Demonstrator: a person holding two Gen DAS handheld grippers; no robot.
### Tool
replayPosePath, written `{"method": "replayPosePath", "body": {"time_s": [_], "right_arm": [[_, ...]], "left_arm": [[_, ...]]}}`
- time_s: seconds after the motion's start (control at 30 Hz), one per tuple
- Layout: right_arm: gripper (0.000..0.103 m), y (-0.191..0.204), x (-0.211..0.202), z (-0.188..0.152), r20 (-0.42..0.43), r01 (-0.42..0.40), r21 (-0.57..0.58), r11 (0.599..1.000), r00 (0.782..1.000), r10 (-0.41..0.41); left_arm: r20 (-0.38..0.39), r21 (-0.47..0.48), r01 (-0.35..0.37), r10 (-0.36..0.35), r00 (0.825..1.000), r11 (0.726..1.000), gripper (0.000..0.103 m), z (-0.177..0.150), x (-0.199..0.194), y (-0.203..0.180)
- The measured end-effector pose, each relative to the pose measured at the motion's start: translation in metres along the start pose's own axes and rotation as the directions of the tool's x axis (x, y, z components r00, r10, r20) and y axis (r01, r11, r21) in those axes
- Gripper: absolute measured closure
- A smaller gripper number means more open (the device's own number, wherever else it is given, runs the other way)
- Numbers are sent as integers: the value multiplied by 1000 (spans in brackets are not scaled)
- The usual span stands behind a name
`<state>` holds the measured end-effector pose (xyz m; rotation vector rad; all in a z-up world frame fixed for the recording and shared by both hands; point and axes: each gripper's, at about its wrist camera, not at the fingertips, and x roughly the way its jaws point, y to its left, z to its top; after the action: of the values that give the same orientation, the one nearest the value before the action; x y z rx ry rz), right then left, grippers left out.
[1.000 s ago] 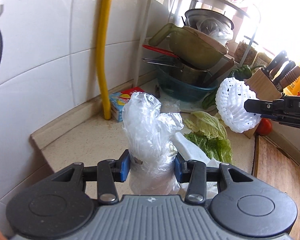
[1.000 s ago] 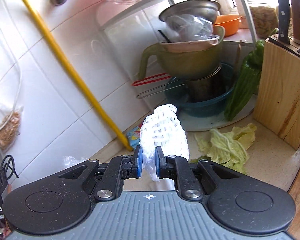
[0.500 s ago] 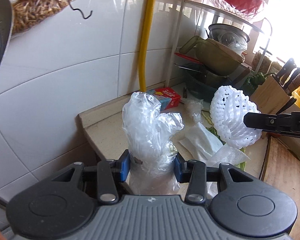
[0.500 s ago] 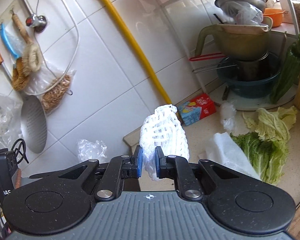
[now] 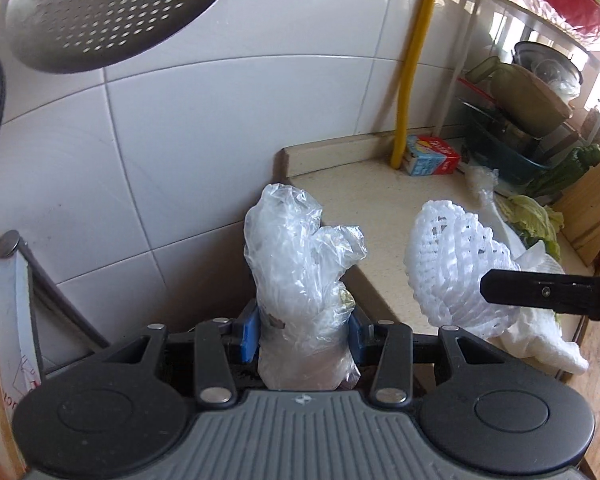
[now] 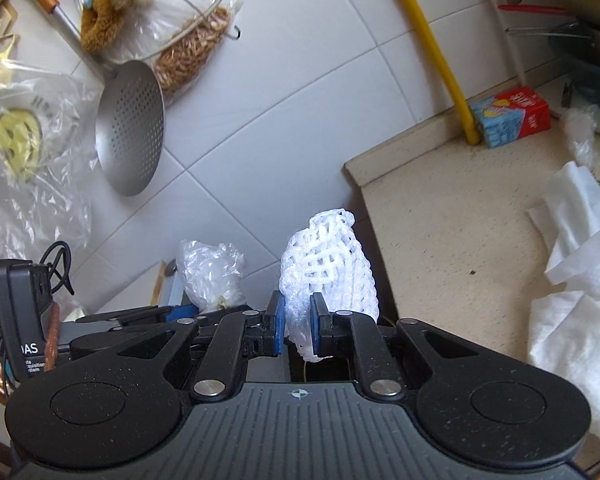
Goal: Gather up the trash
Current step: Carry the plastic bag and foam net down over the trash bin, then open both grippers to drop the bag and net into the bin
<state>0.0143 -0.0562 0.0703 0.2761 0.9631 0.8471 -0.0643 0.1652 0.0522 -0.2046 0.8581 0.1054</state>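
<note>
Since both tongs are loaded, we read this as the carry-off step: trash picked, drop not yet made. Left tongs [image 5: 303, 334] are closed about halfway on a crumpled clear plastic bag [image 5: 300, 264]; the pads [image 5: 250, 332] bite its lower part, so the loose top stands up between the fingers instead of dragging. Right tongs [image 6: 297, 326] are nearly closed, pinching a white foam fruit net [image 6: 328, 268] near its lower end. It squashes easily, so a narrow grip makes sense, and the bulk sticks out past the tips.

Both items hang in the air just past the left edge of the surface [image 6: 452, 232], side by side, near each other but apart. We judge they're held off the edge because the bin is somewhere below or left. No bin is in view, so we can't confirm that.

Still on the surface: white paper towels [image 6: 580, 240], cabbage leaves [image 5: 534, 216], a small carton [image 6: 508, 116] against the yellow pipe [image 6: 432, 40], and another plastic scrap [image 6: 580, 132]. More trips are likely.

Risk: the bag is slippery, and the net could spring out if the grip loosens.
</note>
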Motion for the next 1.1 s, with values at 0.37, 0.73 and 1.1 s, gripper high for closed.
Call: {"method": "replayPosePath", "body": {"time_s": [0.37,0.73,1.1], "right_arm": [[86,18,88,-10,-163,12,18,1000,987,-9],[84,19,137,-19,-236,76,19,997,969,-70],[67,10,177,-23,-287,126,49,991,952,-107]], "left_arm": [[-110,-69,-51,44,993,996,64,-11,46,61],[-161,-48,-94,85,983,994,62,-11,81,84],[-219,-41,-139,127,967,989,46,-17,108,100]]}}
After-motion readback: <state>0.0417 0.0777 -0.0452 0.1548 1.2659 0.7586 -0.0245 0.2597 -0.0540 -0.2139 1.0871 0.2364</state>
